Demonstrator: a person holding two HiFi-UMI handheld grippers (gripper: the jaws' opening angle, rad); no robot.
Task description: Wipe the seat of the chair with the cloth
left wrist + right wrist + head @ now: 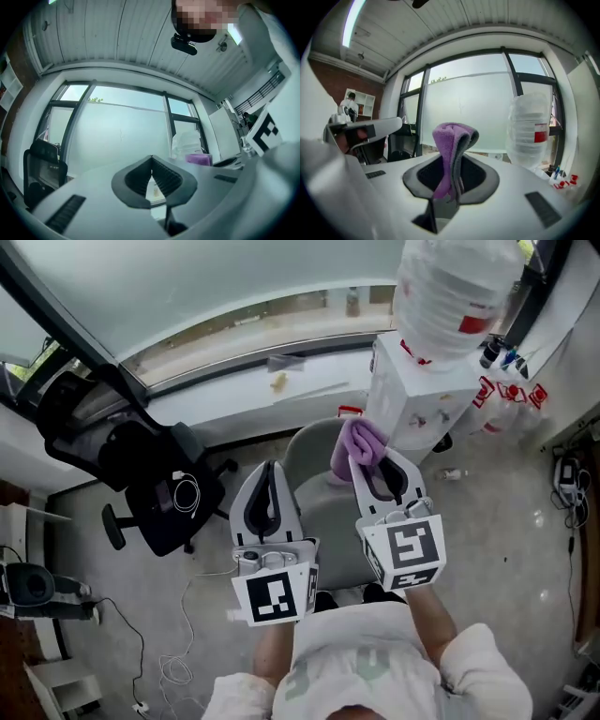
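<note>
The cloth (pixel 361 442), a purple one folded over on itself, is pinched between the jaws of the right gripper (pixel 457 149), with its bunched end standing out past the tips. In the head view it hangs over the far edge of the chair seat (pixel 328 517), toward that edge's right side, and we judge it is not yet on the seat.

The seat is pale grey and rounded. It lies beneath both grippers and runs back toward us between them.

The left gripper (pixel 151 161) has its jaws brought together with nothing between them, and it sits over the seat's left edge.

What matters to us is direction. Both gripper views look out at the window (pixel 478 108) and the ceiling, so the jaws point forward and away from the seat, not down at it. The seat lies below and behind the cloth. We judge that the right gripper, the only one carrying the cloth, must tip its nose down to lay the cloth on the far edge. The free length of seat then lies toward us, so the stroke can be drawn along it.
</note>
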